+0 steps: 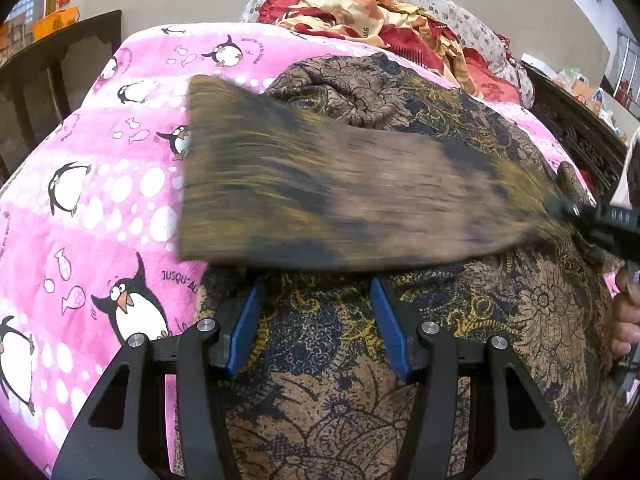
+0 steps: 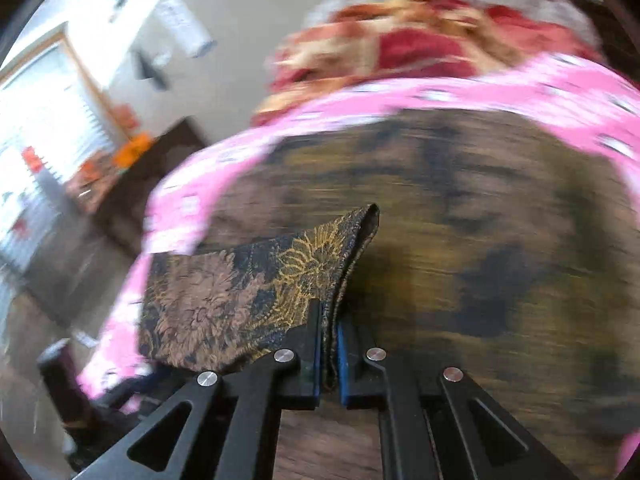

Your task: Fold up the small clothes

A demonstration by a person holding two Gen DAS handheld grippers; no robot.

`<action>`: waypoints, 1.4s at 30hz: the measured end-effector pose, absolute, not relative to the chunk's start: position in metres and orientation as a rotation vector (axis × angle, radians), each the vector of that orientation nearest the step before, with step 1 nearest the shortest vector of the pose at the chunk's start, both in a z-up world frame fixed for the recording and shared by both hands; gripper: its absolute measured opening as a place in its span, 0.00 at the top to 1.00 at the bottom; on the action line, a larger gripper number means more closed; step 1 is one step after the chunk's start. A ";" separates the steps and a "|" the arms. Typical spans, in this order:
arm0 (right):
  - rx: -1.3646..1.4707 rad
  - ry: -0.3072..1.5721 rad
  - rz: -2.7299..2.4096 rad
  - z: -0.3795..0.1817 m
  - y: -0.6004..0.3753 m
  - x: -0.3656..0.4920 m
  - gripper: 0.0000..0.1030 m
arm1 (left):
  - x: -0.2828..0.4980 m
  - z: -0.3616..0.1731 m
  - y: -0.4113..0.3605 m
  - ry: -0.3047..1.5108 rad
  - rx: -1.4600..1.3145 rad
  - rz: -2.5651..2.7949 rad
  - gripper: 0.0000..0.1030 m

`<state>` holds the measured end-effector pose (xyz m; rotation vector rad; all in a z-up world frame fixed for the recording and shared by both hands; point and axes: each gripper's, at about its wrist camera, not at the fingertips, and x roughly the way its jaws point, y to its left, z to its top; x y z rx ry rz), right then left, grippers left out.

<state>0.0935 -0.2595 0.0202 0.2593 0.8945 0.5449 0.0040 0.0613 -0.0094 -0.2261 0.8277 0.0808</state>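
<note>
While the flap is mid-swing, status, big to small:

bed: pink penguin blanket (image 1: 100, 208) covers the whole work surface; a red floral quilt (image 1: 360, 12) is heaped at 12 o'clock, clear of the job.
garment: brown-and-black floral garment (image 1: 340, 380) lies spread on the blanket, filling centre to 4 o'clock in the left wrist view. Its far end is bunched near 12 o'clock.
flap: one section of the garment (image 1: 340, 184) is lifted off the rest and streaked with motion blur, stretched from 3 o'clock toward 9 o'clock above the flat part.
right gripper (image 2: 329, 344): jaws nearly together, pinching a doubled edge of the garment; that edge stands up between the blue pads (image 2: 343, 344).
left gripper (image 1: 314, 320): jaws about half apart, nothing between them, fabric lying beneath. Contact with the cloth: cannot tell.
step: likely first fold, one side carried across the body.
next: probably lay the flap flat with edges lined up, then release. Left tongs could pin the base layer so it doesn't drag.
risk: far-end bunching may leave a lump under the fold.
</note>
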 end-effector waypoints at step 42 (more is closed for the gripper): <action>0.011 0.936 0.236 0.003 -0.313 0.065 0.83 | 0.050 -0.002 0.040 0.849 -0.164 0.117 0.50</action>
